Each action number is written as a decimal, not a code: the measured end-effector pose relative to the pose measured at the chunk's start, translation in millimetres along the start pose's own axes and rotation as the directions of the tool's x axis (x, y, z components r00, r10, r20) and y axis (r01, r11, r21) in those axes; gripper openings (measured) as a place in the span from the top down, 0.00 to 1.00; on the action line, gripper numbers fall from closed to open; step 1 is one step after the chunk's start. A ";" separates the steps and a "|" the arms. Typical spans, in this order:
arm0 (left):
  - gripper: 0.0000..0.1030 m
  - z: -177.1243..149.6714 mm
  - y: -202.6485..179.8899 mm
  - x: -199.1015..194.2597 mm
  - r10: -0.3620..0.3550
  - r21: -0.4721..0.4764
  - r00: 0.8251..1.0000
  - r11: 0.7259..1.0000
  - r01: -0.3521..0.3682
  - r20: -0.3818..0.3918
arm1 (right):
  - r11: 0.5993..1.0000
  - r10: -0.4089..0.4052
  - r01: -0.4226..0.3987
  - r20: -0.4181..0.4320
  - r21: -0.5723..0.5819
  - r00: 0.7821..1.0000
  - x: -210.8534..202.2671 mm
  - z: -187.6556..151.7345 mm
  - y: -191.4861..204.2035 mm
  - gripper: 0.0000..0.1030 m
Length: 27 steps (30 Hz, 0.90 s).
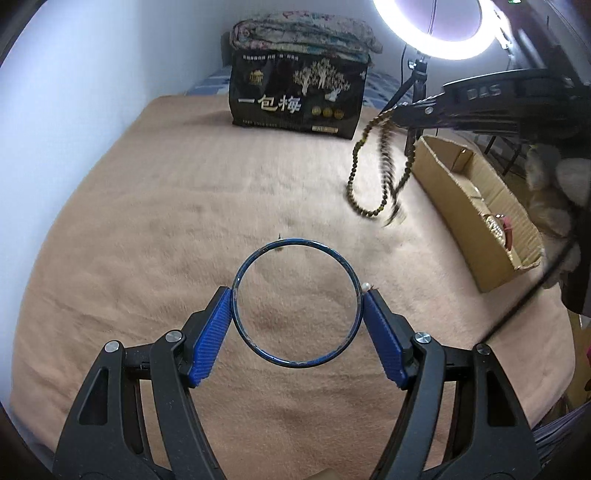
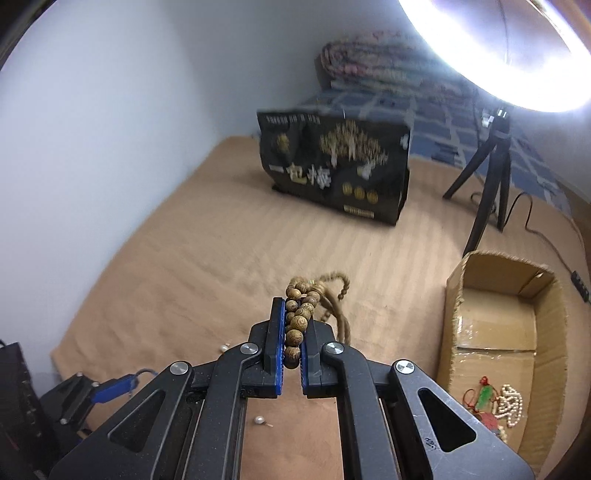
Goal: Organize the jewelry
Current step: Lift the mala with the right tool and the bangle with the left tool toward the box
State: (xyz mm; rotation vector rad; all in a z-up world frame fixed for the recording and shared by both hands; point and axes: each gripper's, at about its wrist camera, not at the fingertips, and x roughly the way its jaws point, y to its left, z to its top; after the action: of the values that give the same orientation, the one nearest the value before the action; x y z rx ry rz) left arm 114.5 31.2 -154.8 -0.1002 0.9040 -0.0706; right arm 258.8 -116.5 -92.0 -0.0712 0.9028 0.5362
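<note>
Left wrist view: the left tongs (image 1: 297,293) grasp a blue bangle (image 1: 295,302) across its width, one blue pad (image 1: 210,338) pressed to each side of the ring. The bangle is held over the tan blanket (image 1: 147,221) that covers the bed. A small pearl earring (image 1: 366,286) lies on the blanket just beside the right pad's tip. Farther off, the right tongs (image 1: 397,110) enter from the upper right with a bead string (image 1: 373,173) hanging from them in long loops; its lower end is blurred. Just to the right of the string stands an open cardboard box (image 1: 454,184), with pearls and a red item at its near end.

Right wrist view: the right tongs (image 2: 291,328) are clenched on the bead string (image 2: 297,314), a column of wooden beads pinched between the pads, the remaining loops spilling forward and blurred. The box (image 2: 454,295) sits to the right on the blanket (image 2: 184,277) and contains a pearl strand (image 2: 511,406) and a red-corded green pendant (image 2: 484,395). Two pearl earrings (image 2: 259,420) lie on the blanket below and left of the tongs. The left tongs (image 2: 122,384) show at lower left, partly hidden.

Background: a black snack bag (image 1: 295,99) stands upright at the far end, folded bedding (image 1: 303,33) behind it, and a ring light (image 1: 428,26) on a tripod (image 2: 487,192) beside the box.
</note>
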 end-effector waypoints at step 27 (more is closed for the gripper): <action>0.29 36.7 -52.5 -28.8 -0.079 0.090 0.994 0.993 0.072 0.078 | 0.995 -0.042 0.013 0.308 0.096 0.950 -164.6 -9.2 -44.9 0.95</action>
State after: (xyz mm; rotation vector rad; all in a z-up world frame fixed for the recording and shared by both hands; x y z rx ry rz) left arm 124.6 -15.9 -103.7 -0.0552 0.8145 -0.1752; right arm 191.3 -226.0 20.6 0.0839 0.6171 0.4628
